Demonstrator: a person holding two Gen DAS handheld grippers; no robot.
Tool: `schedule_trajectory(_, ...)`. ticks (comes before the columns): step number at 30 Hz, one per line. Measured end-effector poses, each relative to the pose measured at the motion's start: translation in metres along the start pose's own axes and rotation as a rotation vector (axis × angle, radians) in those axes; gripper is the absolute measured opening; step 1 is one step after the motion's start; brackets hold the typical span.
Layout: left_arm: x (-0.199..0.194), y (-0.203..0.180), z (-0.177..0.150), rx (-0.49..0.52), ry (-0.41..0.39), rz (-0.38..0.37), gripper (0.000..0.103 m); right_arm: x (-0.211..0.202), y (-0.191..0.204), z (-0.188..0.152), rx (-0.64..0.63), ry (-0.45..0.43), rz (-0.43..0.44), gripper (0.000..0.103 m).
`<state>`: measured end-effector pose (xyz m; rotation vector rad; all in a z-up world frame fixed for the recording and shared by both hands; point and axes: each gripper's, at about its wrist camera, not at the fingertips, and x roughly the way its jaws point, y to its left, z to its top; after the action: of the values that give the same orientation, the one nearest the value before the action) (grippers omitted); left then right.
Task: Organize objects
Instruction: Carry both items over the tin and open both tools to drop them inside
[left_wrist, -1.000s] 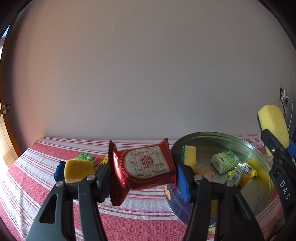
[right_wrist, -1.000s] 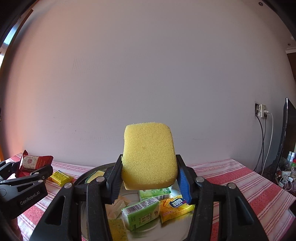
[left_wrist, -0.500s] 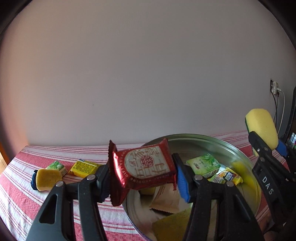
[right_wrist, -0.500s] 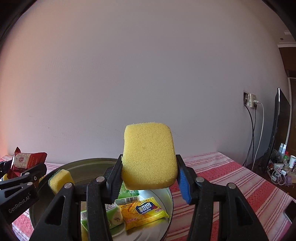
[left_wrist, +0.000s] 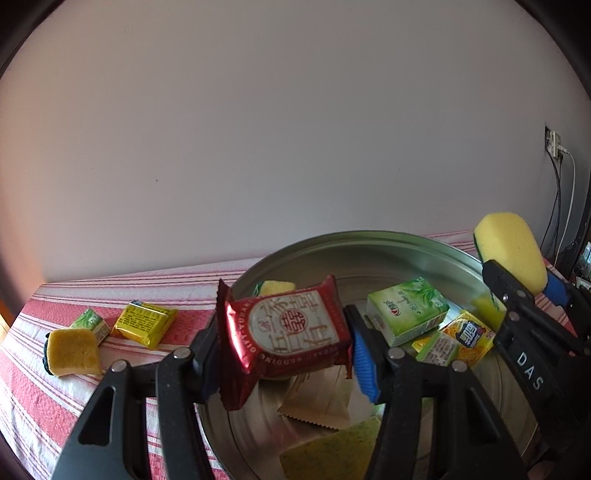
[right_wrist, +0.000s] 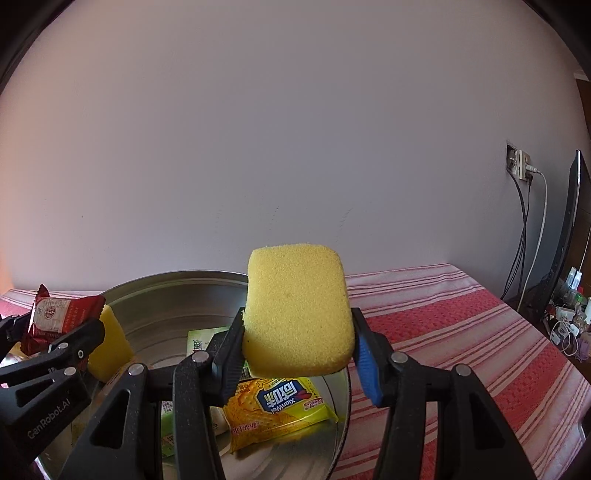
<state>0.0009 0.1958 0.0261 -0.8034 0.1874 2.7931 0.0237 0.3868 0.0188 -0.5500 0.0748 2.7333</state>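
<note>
My left gripper is shut on a red snack packet and holds it above the near left part of a round metal tin. The packet also shows at the left of the right wrist view. My right gripper is shut on a yellow sponge above the tin's right side; the sponge appears at the right in the left wrist view. Inside the tin lie a green box, a yellow biscuit packet, another yellow sponge and a beige sachet.
On the red-and-white striped cloth, left of the tin, lie a yellow sponge piece, a small green box and a yellow packet. A wall socket with cables and a dark screen stand at the right.
Both grippers have moved right and a little down over the tin, each still holding its object. More of the tin's inside now shows beneath them.
</note>
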Motion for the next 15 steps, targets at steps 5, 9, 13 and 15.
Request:
schedule_trajectory(5,-0.002,0.005,0.0,-0.002,0.013,0.018,0.058,-0.001,0.013,-0.002,-0.012,0.006,0.017,0.055)
schedule_trajectory(9,-0.001,0.003,0.0,0.0,0.026,0.037,0.059,-0.001,0.01,-0.003,-0.005,0.011,0.045,0.056)
schedule_trajectory(13,-0.008,0.003,-0.001,0.003,0.004,0.06,0.08,-0.002,0.014,-0.004,-0.01,0.002,0.065,0.067)
schedule_trajectory(15,-0.017,0.002,-0.001,0.004,-0.035,0.084,0.096,-0.007,0.012,-0.006,-0.007,-0.027,0.048,0.081)
